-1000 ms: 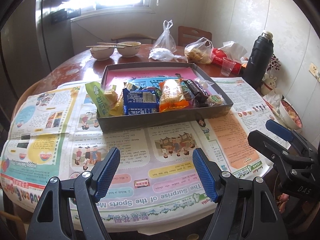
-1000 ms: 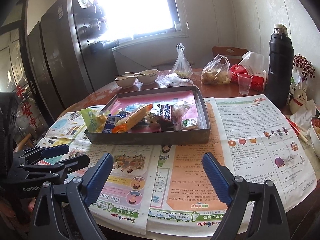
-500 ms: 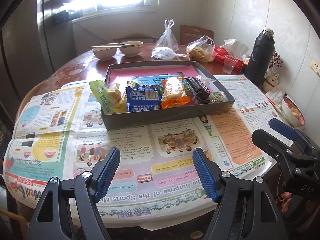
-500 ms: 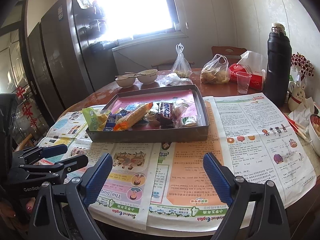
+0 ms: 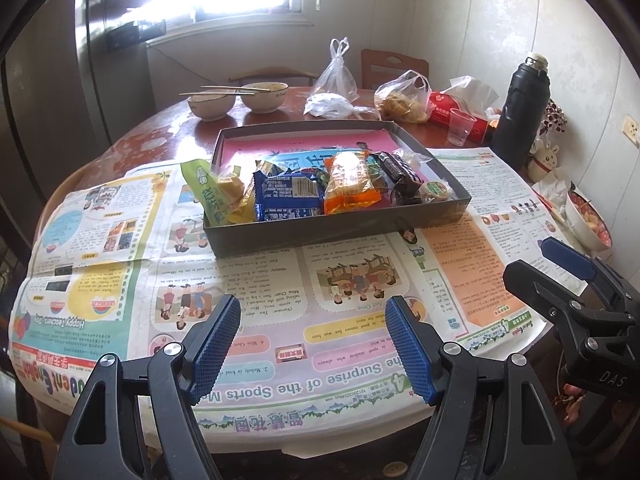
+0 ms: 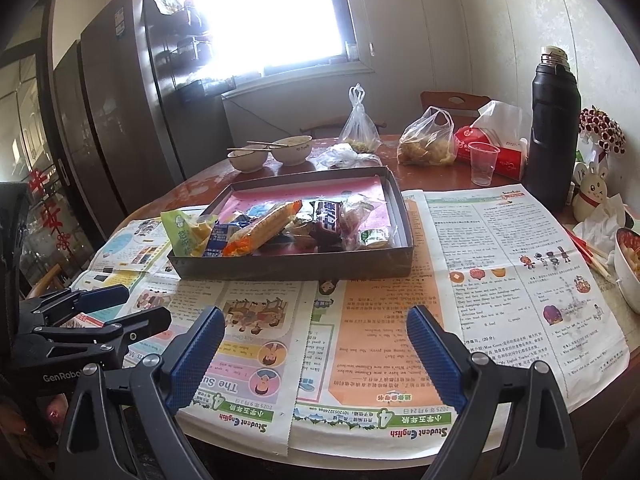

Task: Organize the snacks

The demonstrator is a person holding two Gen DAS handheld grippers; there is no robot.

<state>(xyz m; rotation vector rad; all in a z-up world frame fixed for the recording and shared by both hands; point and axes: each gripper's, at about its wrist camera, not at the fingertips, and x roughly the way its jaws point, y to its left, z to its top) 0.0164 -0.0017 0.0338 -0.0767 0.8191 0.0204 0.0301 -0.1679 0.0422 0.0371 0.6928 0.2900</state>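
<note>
Under both empty, parted grippers' fingers, "Student English" newspaper, snack tray beyond

Wrapped snacks lie heaped along the near side of a shallow grey box.

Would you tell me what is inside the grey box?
The grey box holds heaped snack packets: green, blue, orange, dark brown. Anything beneath them is hidden.
</note>
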